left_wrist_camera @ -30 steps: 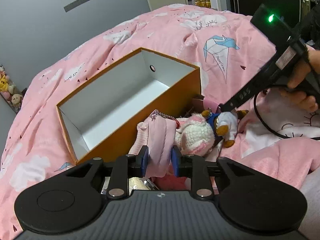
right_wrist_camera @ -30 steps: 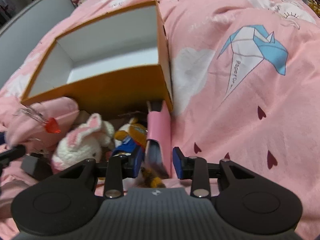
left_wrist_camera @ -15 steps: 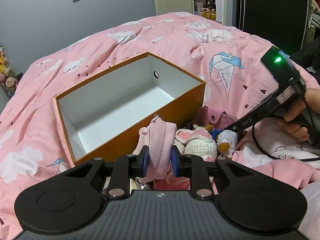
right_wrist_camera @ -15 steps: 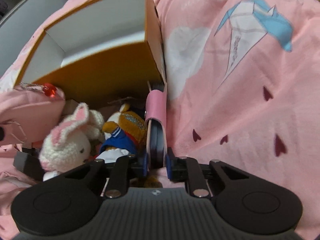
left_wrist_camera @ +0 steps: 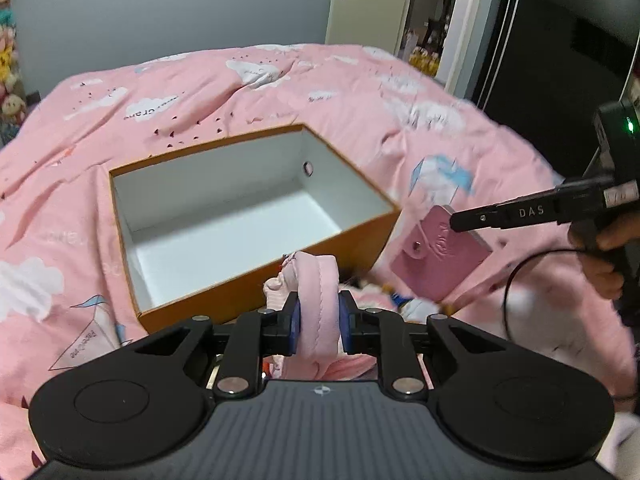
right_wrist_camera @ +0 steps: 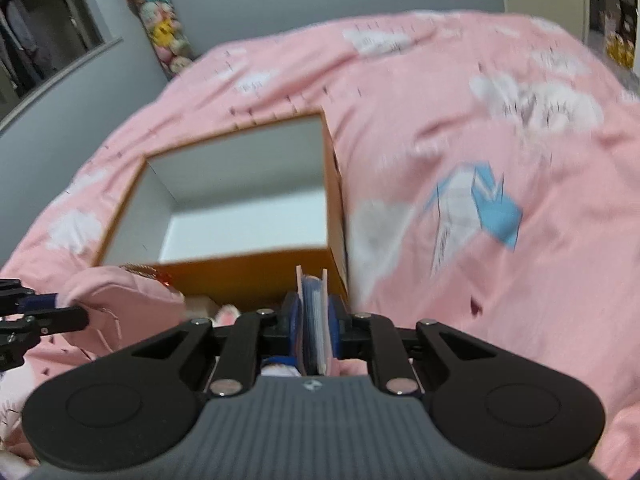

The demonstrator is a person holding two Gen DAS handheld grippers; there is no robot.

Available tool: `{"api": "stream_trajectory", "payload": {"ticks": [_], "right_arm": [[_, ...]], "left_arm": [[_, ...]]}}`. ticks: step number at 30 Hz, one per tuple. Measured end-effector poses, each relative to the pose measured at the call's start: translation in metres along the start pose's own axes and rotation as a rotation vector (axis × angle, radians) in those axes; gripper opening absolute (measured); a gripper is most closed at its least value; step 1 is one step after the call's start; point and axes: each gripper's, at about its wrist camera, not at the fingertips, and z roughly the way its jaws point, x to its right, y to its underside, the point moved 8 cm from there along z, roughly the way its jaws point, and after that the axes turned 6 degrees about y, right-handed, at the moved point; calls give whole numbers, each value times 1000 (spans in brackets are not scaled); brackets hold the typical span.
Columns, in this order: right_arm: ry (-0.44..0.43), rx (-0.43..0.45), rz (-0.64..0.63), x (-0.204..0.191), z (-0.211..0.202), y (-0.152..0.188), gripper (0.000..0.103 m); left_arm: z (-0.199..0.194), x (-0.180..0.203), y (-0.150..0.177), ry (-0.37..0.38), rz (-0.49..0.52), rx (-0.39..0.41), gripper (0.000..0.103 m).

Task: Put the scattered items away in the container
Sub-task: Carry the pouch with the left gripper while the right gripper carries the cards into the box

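Note:
An open orange box [left_wrist_camera: 352,240] with a white empty inside sits on the pink bed; it also shows in the right wrist view [right_wrist_camera: 256,264]. My left gripper [left_wrist_camera: 319,322] is shut on a pink cloth pouch [left_wrist_camera: 318,300], held up just in front of the box's near wall. My right gripper [right_wrist_camera: 313,330] is shut on a pink card holder [right_wrist_camera: 312,312], lifted off the bed to the right of the box; the holder [left_wrist_camera: 440,256] hangs from the right gripper's fingers [left_wrist_camera: 500,214] in the left wrist view. The pouch [right_wrist_camera: 120,300] shows at the left in the right wrist view.
A white bunny toy [right_wrist_camera: 228,314] and a blue-clad duck toy [left_wrist_camera: 404,300] lie on the pink quilt [left_wrist_camera: 280,92] against the box's near wall, mostly hidden. Plush toys [right_wrist_camera: 164,36] stand by the grey wall. A door [left_wrist_camera: 368,0] is beyond the bed.
Both grippers have risen. The left has lifted the pink pouch higher above the pile. The right has lifted the pink card holder clear of the bed beside the box.

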Motion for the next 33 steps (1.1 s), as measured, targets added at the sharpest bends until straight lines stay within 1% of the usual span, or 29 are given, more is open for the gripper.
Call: {"api": "stream_trajectory", "payload": {"ticks": [3,6,10,12,16,18,21,25,30,33], "right_arm": [[-38,43,7,-4,-17,-18,17],[-68,101,6,-10,-29,-37,17],[-75,201,-15,-23,-35,-65,17],[-85,244,-14,-27,-30,-79,17],[-68,266,-11,-31,-8,-98,17],[-54,249,-7,-30,8,-99,16],[-31,209,2,-26,34,-96,16],[19,161,-12,-22,61,-83,16],[63,123,-40,-22,80,-72,16],[75,100,-56,-25,89,-64,16]], "left_arm": [[-11,1,-14,52,-35,30,21],[-20,0,-36,79,-61,81,21],[-20,-8,-68,66,-102,158,21],[-13,-13,-82,57,-128,181,21],[9,-24,-104,51,-172,203,21],[28,-30,-108,40,-195,194,21],[61,-39,-103,13,-243,140,21],[104,-49,-90,28,-317,65,21],[138,-53,-75,4,-345,8,21],[152,-56,-66,16,-388,-21,21]]}}
